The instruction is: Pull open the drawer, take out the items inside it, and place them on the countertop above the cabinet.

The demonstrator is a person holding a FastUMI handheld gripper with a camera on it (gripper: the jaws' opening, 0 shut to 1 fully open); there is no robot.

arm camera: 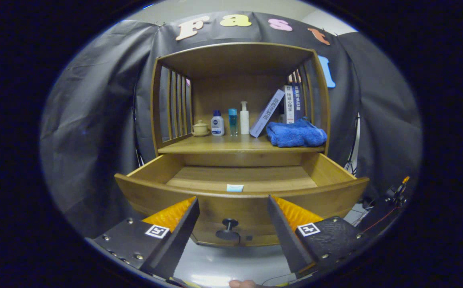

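Tongs [231, 208] agape (empty) before drawer [239, 202]

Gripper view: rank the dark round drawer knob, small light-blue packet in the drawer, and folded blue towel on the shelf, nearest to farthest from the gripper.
The gripper is open.
1. Dark round drawer knob, between the fingers, on the drawer front.
2. Small light-blue packet, beyond them, inside the open drawer.
3. Folded blue towel, farthest, on the shelf's right.

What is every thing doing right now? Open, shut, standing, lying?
drawer: pulled open
small packet: lying flat in the drawer, near its front
gripper: jaws open, holding nothing, either side of the knob
blue towel: crumpled on the countertop
three bottles: upright
books: one leaning
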